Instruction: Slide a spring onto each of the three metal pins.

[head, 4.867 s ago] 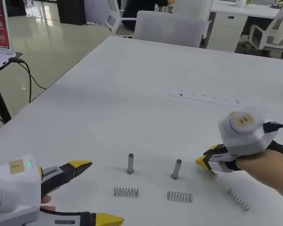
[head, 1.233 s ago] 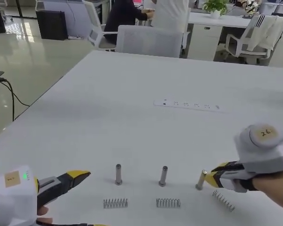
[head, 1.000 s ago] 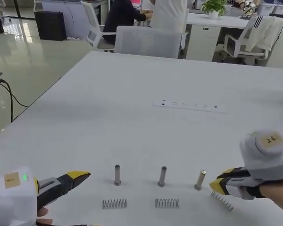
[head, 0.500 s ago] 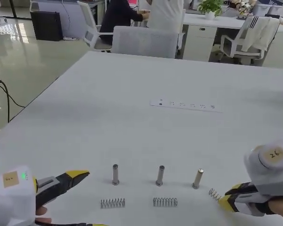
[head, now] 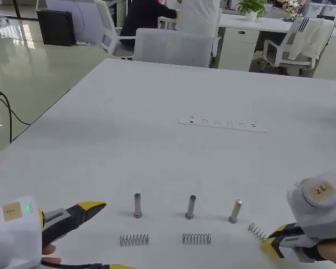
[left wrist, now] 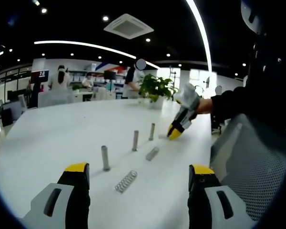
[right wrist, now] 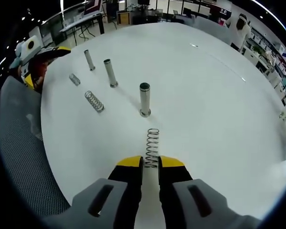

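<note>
Head view: my right gripper sits at the lower right of the white table, its yellow tips at the near end of the right spring, which lies slanted just beside the right pin. The middle pin and left pin stand upright in the same row, and the middle spring and left spring each lie flat just in front of their pins. My left gripper hangs wide open at the lower left, near the left spring and touching nothing. A white power strip lies farther up the table, with office chairs and desks beyond. Left gripper view: the jaws stand well apart and hold nothing, the three pins and two springs line up ahead on the tabletop, and the right gripper rests at the far end of the row. Right gripper view: the jaws are drawn in close around the near end of the right spring, which points toward the right pin; the other pins and springs recede toward the left gripper.
</note>
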Tool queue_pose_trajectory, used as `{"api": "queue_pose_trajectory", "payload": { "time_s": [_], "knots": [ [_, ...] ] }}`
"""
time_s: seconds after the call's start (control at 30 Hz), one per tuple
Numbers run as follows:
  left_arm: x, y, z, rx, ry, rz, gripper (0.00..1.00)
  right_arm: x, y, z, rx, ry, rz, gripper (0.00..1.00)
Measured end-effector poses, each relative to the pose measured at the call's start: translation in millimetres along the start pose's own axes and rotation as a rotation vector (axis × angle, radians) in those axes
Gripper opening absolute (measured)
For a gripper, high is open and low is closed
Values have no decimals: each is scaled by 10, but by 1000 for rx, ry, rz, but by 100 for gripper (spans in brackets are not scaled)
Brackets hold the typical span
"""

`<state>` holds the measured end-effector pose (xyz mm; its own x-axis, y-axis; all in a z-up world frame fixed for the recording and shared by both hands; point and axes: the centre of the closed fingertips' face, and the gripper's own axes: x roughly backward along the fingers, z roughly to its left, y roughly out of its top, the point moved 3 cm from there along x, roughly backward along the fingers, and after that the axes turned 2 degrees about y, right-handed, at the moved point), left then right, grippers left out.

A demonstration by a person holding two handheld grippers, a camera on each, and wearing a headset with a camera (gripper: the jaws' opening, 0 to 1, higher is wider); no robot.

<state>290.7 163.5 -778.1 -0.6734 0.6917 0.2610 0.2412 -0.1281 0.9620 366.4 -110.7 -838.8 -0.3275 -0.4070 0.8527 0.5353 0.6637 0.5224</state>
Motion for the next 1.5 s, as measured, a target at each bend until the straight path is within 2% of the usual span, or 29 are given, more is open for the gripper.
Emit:
{"api": "queue_pose_trajectory", "payload": {
  "time_s": [0.23,0.33,0.63,0.77,1.13,1.23,1.5],
  "knots": [
    [-2,10,-10,-2,-3,-2,82,7,-10,9,-18,2,5,7],
    [3,25,-17,-3,-4,-5,82,65,14,38,-21,6,-5,7],
    [-9,94,-79,-21,-24,-13,80,254,99,198,-5,29,-35,7],
    [-9,132,-117,-29,-40,-16,78,306,166,297,14,61,-47,7],
    [-27,194,-232,-52,-103,-14,68,360,445,601,138,152,-80,7],
    [-66,194,-274,-67,-136,-4,62,336,500,691,197,182,-77,7],
    [-205,242,-361,-99,-212,0,51,300,622,841,278,241,-72,7]
  ]
}}
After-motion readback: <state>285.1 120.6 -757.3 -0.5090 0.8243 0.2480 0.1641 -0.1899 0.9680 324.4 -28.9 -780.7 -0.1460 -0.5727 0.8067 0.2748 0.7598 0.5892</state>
